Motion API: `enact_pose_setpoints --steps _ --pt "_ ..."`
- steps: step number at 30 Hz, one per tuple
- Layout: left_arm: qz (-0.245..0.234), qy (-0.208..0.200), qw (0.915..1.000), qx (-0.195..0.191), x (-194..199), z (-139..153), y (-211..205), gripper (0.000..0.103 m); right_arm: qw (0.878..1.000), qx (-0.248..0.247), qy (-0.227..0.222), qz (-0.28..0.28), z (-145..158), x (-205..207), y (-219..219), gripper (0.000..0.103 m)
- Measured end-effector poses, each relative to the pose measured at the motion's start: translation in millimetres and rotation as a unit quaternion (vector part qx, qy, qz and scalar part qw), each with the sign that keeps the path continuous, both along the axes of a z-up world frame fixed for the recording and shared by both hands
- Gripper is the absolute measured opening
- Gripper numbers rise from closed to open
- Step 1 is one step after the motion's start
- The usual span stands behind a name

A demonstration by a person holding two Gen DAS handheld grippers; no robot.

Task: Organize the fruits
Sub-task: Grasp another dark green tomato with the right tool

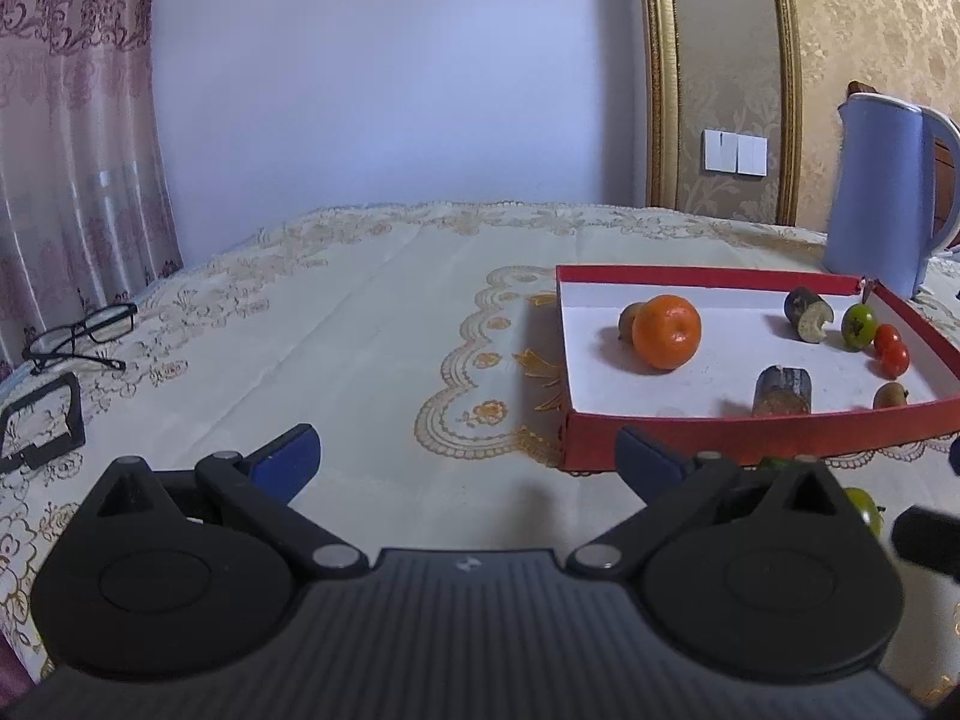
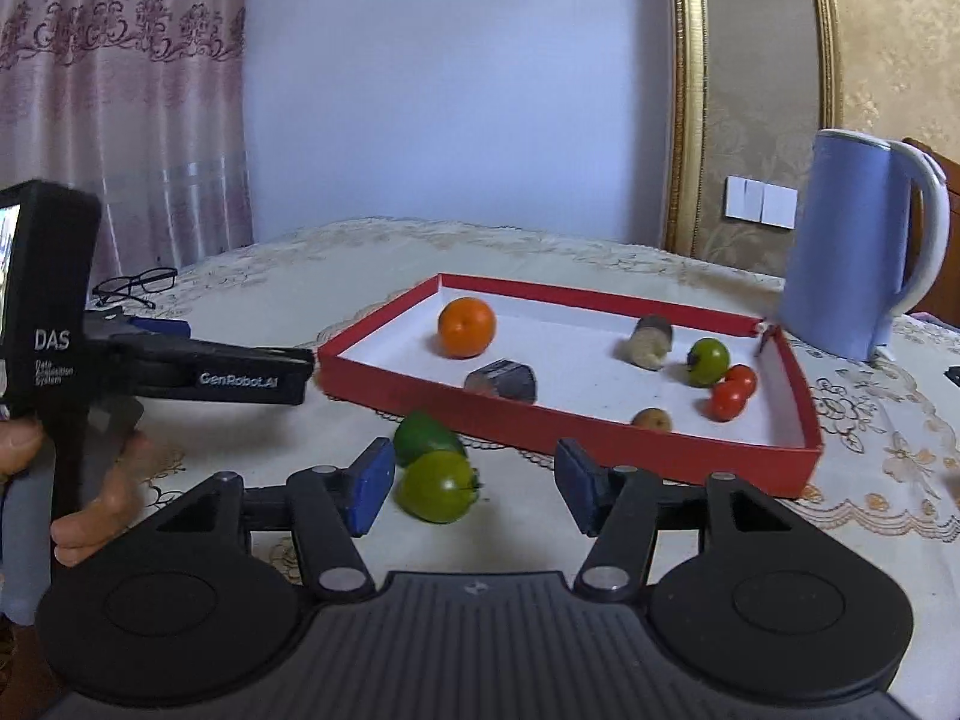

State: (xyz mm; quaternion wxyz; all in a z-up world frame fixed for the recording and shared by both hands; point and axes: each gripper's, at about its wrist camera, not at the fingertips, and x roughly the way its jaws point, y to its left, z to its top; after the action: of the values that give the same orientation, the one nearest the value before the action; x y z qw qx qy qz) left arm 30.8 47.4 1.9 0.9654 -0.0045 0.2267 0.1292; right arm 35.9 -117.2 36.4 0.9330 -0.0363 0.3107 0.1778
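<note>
Right gripper (image 2: 474,483) half open, nothing held. Green tomato (image 2: 438,486) on the cloth just ahead, at 11 o'clock, almost touching the left pad, outside the red tray (image 2: 576,432). Left gripper (image 1: 468,462) wide open, empty, farther off.

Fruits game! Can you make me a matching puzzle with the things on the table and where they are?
Things:
1. orange
2. two green fruits
3. glasses
4. blue kettle

Places:
A. behind the red tray's far right corner
B. inside the tray, near its far left corner
C. far left on the tablecloth
D. on the cloth, outside the tray's near wall

Pairs: 1-B, 2-D, 3-C, 4-A
</note>
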Motion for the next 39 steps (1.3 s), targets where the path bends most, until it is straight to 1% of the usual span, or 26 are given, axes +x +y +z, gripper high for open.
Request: enact_pose_setpoints --steps 3,7,12,13,14,15,16,17,20,24,29,35,39 --pt "0.003 0.0 0.9999 -0.013 0 0 5 0.103 1.0 -0.014 0.002 0.005 -5 3 8 0.058" --pt "0.006 0.003 0.9997 -0.025 0 0 9 0.103 1.0 -0.018 0.013 0.016 -13 8 20 0.058" --pt "-0.001 0.003 0.9999 -0.015 0 0 5 0.103 0.998 -0.03 0.047 0.011 -23 24 28 0.056" --pt "-0.001 0.002 0.9999 -0.012 0 0 4 0.103 0.998 -0.03 0.049 0.012 -24 25 27 0.055" --pt "-0.002 0.001 1.0 -0.008 -1 0 3 0.103 0.998 -0.031 0.053 0.012 -25 27 28 0.049" --pt "-0.001 0.001 1.0 -0.004 -1 0 1 0.103 0.998 -0.033 0.06 0.011 -27 29 28 0.038" --pt "-0.002 0.001 1.0 -0.001 -1 0 1 0.103 0.997 -0.032 0.069 0.012 -29 31 28 0.035" --pt "-0.002 0.001 1.0 0.0 0 0 0 0.103 0.997 -0.027 0.07 0.013 -29 32 27 0.035" --pt "-0.002 0.001 1.0 0.002 -1 0 -1 0.103 0.997 -0.03 0.07 0.012 -29 31 25 0.034" --pt "-0.01 0.004 0.9999 -0.001 0 0 -2 0.103 0.998 -0.03 0.052 -0.007 -21 22 12 0.034" --pt "-0.02 -0.002 0.9997 0.014 -9 4 -13 0.103 0.998 -0.012 0.03 -0.055 -10 12 -22 0.034" --pt "-0.077 0.01 0.997 0.004 -15 10 -42 0.103 0.996 -0.004 0.023 -0.09 -7 15 -52 0.034" --pt "-0.101 0.024 0.9946 0.008 -10 9 -63 0.103 0.994 0.008 0.018 -0.106 -8 11 -63 0.034"
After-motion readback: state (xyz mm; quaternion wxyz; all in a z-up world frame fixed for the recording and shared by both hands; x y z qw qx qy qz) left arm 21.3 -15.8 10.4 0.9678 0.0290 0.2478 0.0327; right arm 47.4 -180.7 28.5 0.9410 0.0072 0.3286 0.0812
